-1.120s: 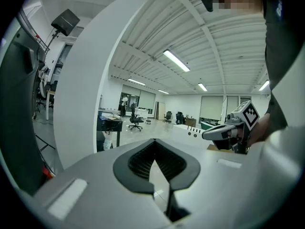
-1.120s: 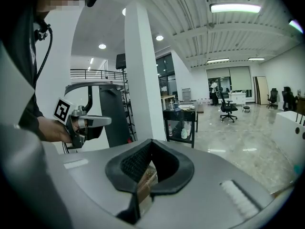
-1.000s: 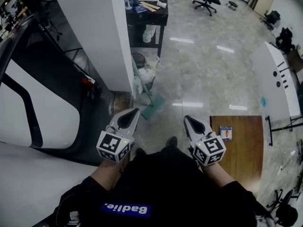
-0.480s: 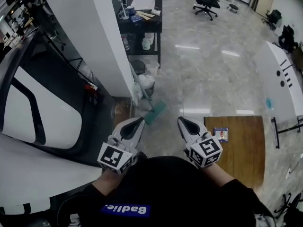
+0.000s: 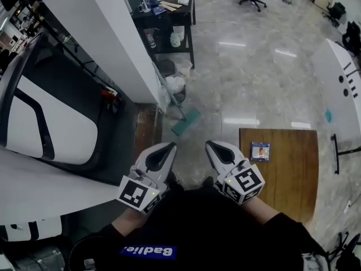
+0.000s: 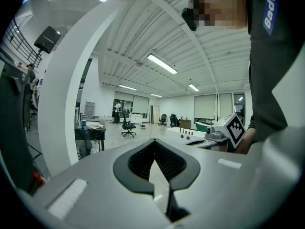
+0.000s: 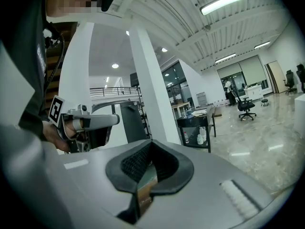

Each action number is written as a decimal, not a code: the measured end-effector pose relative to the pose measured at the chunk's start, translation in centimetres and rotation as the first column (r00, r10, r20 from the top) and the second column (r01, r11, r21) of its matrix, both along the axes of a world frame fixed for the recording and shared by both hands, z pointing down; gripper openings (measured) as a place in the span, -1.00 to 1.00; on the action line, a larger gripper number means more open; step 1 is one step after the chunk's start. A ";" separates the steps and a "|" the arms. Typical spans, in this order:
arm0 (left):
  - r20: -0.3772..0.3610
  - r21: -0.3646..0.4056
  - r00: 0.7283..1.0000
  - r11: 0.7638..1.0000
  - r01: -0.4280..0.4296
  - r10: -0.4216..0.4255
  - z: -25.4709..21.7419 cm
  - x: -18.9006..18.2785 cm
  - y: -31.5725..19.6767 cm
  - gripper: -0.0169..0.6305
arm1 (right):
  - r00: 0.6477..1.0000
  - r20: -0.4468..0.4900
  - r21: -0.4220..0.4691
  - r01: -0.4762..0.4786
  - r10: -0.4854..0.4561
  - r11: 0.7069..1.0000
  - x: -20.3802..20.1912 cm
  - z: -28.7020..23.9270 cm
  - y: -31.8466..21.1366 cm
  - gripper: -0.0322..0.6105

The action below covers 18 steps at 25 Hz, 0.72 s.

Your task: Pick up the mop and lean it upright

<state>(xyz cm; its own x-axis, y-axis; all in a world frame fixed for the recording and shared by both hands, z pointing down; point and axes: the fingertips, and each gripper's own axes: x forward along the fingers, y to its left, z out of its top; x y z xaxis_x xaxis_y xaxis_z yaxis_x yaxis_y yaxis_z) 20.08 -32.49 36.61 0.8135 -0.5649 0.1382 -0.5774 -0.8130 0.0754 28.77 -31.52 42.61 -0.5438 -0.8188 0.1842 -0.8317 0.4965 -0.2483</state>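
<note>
The mop has its teal head on the floor and its handle slanting up against the white pillar. It seems to lean as the task wants, though the steep view leaves that unsure. The left hand-held gripper and right hand-held gripper are closed on nothing, near the person's body and well apart from the mop.

Left gripper: held just ahead of the torso, left of centre, pointing forward and near level. Fingers are closed together with nothing between them.

Right gripper: just ahead of the torso, right of centre, tip angled slightly toward the left unit. Fingers are closed and empty.

Both forearms extend forward from the torso.
</note>
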 end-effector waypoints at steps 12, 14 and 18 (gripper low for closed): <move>-0.004 0.014 0.999 0.998 -0.054 0.054 -0.8 0.9 0.9 -0.89 | 0.999 -0.053 0.072 0.003 0.001 0.997 -0.6 -2.8 1.4 -0.89; 0.007 0.010 0.999 0.999 -0.046 0.046 -0.8 0.6 0.8 -0.89 | 0.998 -0.061 0.082 -0.003 0.008 0.997 -0.8 -3.3 1.3 -0.89; -0.010 0.017 0.999 0.999 -0.048 0.048 -0.7 0.1 0.7 -0.89 | 0.997 -0.069 0.086 -0.012 0.018 0.996 -1.1 -3.4 1.1 -0.89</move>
